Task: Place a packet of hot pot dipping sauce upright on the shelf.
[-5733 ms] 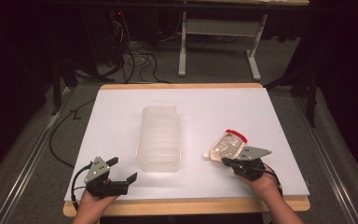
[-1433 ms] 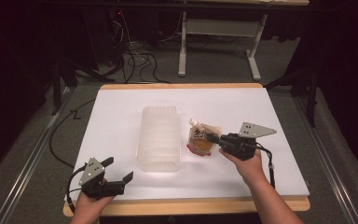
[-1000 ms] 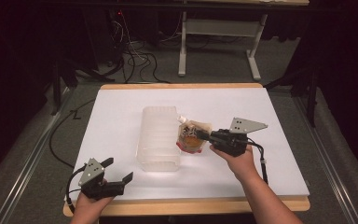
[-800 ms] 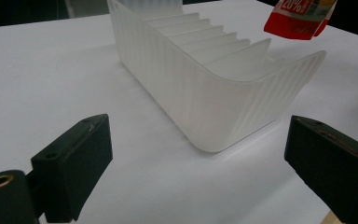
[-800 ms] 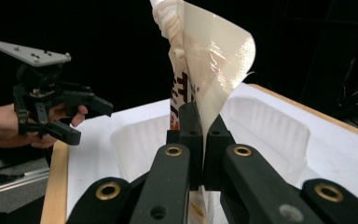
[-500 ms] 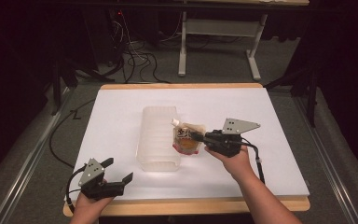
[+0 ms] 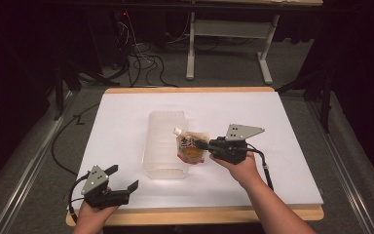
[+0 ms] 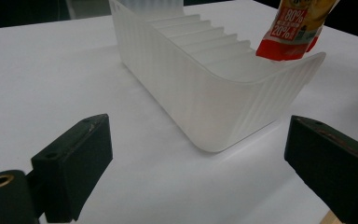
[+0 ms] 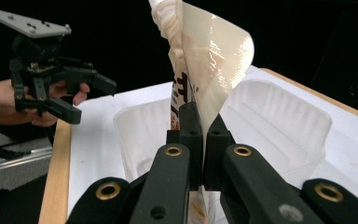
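Right gripper (image 7: 204, 145) clamped tight on one translucent spouted food pouch with red-orange print (image 7: 191, 148), hanging over the 3 o'clock rim of one frosted ribbed plastic tray (image 7: 164, 144). Left gripper (image 7: 125, 181) spread wide, holding nothing, near the white table's (image 7: 282, 122) 7 o'clock corner. Plenty of bare tabletop all round.

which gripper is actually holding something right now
The right gripper: its jaws are clamped on the food pouch beside the clear bin. The left gripper sits open with nothing in it.
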Tool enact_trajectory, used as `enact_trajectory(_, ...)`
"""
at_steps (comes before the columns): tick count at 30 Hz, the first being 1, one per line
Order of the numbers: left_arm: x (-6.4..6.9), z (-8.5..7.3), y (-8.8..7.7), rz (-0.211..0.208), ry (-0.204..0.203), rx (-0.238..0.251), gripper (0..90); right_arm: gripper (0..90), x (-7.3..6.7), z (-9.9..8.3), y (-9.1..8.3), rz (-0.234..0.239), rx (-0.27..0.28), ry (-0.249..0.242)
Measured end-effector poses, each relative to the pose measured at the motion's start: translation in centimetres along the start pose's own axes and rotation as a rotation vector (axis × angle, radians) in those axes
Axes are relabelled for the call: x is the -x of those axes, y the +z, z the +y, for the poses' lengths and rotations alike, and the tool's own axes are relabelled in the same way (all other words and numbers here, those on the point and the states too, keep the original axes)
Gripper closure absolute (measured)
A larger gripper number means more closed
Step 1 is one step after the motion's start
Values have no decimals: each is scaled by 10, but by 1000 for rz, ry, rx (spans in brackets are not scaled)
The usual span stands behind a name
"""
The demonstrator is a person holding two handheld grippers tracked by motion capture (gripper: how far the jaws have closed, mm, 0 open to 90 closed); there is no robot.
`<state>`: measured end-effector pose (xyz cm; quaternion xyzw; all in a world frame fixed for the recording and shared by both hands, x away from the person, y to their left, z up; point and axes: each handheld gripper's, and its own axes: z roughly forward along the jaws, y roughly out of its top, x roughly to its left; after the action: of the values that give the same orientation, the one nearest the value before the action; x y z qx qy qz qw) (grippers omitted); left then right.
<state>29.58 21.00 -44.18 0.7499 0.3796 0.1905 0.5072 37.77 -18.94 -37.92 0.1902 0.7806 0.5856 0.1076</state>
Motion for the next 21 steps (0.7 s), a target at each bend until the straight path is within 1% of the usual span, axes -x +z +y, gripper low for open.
enact_trajectory(4,0,0,-1,0,0,2,81,900,2,0,8,11,-22,-9)
enact_trajectory(5,0,0,-1,1,-2,6,81,900,2,1,10,13,-21,0)
enact_trajectory(8,0,0,-1,1,-3,5,81,900,2,2,15,18,-35,-7)
enact_trajectory(12,0,0,-1,-1,-3,7,81,900,1,4,24,28,-41,-15)
enact_trajectory(13,0,0,-1,-1,-2,7,81,900,1,4,25,30,-42,-9)
enact_trajectory(21,0,-1,-1,-4,-4,6,81,900,-3,9,39,42,-49,-16)
